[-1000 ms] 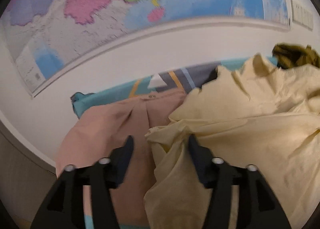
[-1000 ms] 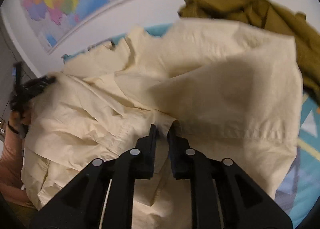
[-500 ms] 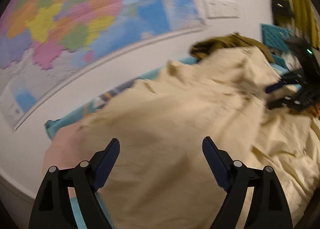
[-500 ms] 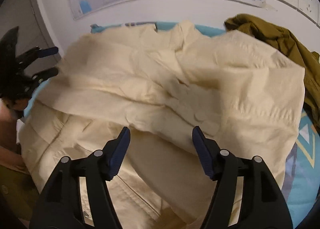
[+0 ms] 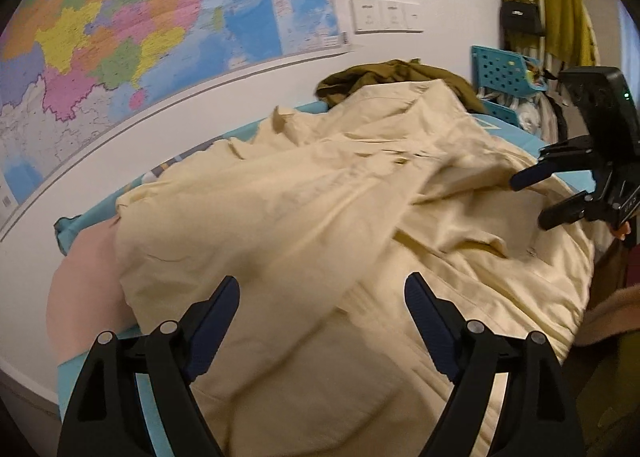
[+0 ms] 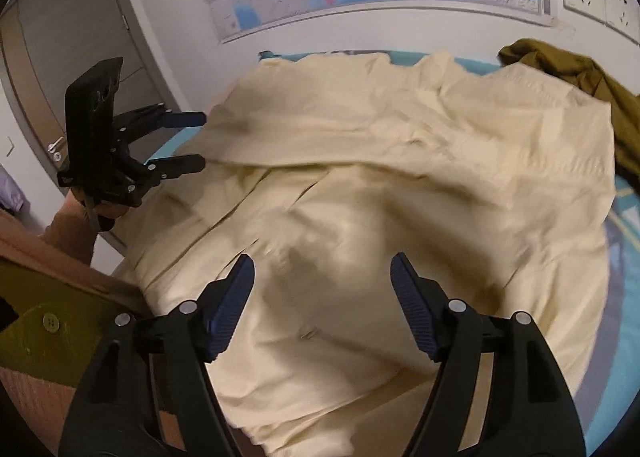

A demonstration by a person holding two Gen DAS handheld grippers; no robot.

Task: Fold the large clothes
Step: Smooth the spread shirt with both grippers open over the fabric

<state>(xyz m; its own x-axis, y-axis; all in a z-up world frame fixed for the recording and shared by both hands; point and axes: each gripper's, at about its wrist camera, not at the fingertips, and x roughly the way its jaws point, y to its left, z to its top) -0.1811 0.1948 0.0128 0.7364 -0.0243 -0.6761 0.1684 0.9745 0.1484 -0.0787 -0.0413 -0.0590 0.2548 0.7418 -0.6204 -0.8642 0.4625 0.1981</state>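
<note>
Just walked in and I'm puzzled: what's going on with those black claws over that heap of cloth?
A person is folding laundry with a hand-held claw in each hand. A large cream garment lies spread and rumpled over a blue-covered surface by the wall. The left claw is open above its near edge; the right claw is opening, with nothing gripped between its pads. So neither holds the cloth. An olive garment waits at the far side, and a pink one peeks out underneath.

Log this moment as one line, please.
stage: between grasps | left hand-held gripper: open, empty | right hand-held gripper: opening, empty | cream garment: spread, rumpled
</note>
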